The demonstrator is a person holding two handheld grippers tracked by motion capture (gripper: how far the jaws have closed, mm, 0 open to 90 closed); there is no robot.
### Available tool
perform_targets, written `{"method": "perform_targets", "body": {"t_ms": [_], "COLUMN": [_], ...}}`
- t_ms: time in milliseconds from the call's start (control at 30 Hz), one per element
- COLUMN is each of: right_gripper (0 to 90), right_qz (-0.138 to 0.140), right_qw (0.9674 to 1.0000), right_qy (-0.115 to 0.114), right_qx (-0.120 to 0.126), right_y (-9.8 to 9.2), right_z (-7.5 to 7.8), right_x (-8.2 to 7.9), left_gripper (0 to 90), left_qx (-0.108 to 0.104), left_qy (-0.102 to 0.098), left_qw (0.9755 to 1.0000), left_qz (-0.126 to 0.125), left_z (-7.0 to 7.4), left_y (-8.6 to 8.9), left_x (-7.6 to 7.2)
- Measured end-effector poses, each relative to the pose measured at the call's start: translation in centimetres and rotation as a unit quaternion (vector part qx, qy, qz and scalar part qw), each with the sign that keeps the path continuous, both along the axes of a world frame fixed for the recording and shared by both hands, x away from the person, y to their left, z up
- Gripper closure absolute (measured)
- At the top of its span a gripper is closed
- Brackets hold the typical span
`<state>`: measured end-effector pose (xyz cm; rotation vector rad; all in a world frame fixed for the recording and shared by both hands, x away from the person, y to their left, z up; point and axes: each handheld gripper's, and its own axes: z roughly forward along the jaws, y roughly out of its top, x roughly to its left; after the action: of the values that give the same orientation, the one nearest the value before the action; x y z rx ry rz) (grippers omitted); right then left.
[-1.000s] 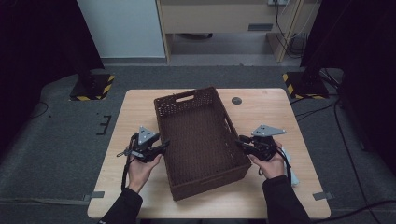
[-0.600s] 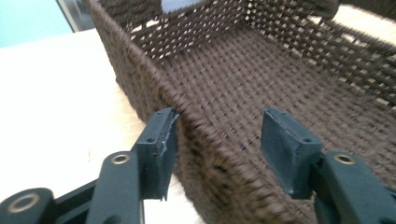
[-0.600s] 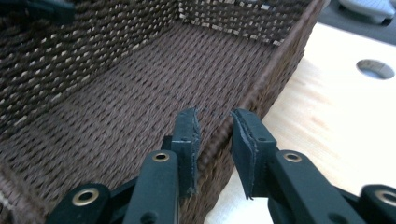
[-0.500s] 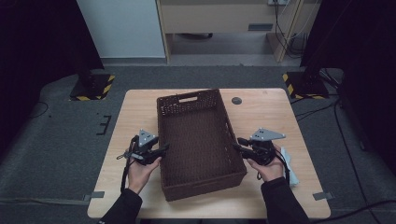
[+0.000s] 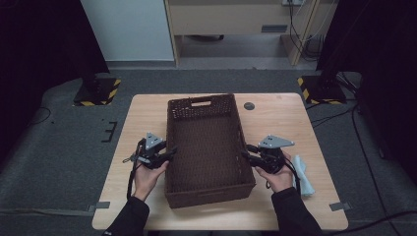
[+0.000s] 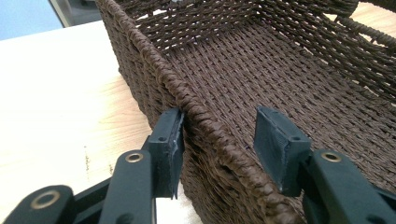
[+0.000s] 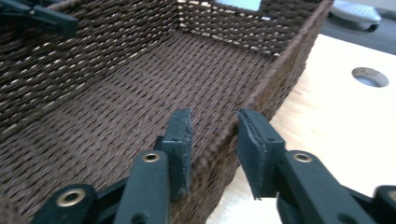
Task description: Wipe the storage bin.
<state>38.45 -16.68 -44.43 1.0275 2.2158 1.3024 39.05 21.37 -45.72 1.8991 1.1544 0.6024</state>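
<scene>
Letting go: I judge the release step — both hand-held grippers straddle the basket (image 5: 209,142) rims on the worktop (image 5: 285,123).
Left hand-held gripper (image 6: 219,135): jaws just closing, inner pad clear.
Right hand-held gripper (image 7: 215,140): jaws just opening, rim between, unpressed.
Next: lift clear without snagging.
High view: cloth (image 5: 302,177) beside right hand — gripper views add pad gaps.

Basket (image 5: 209,142) sits mid-table (image 5: 280,118), cloth (image 5: 302,177) lying to its right
</scene>
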Motion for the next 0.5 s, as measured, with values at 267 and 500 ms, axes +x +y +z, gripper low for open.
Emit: {"method": "perform_targets", "body": {"t_ms": [267,500], "right_gripper": [65.7,64.0], "right_qz": [-0.005,0.002], "right_qw": [1.0,0.9999], "right_qy": [0.004,0.009], "right_qx": [-0.001,-0.005], "right_y": [0.4,0.4], "right_z": [-0.2,0.1], "right_x": [-0.3,-1.4], "left_gripper": [54.4,56.0], "left_qx": [0.008,0.008], "left_qy": [0.001,0.003], "left_qw": [1.0,0.9999], "left_qz": [0.001,-0.007], "left_z": [0.1,0.2], "left_y": [-0.1,0.2], "left_x": [-0.2,-0.2]}}
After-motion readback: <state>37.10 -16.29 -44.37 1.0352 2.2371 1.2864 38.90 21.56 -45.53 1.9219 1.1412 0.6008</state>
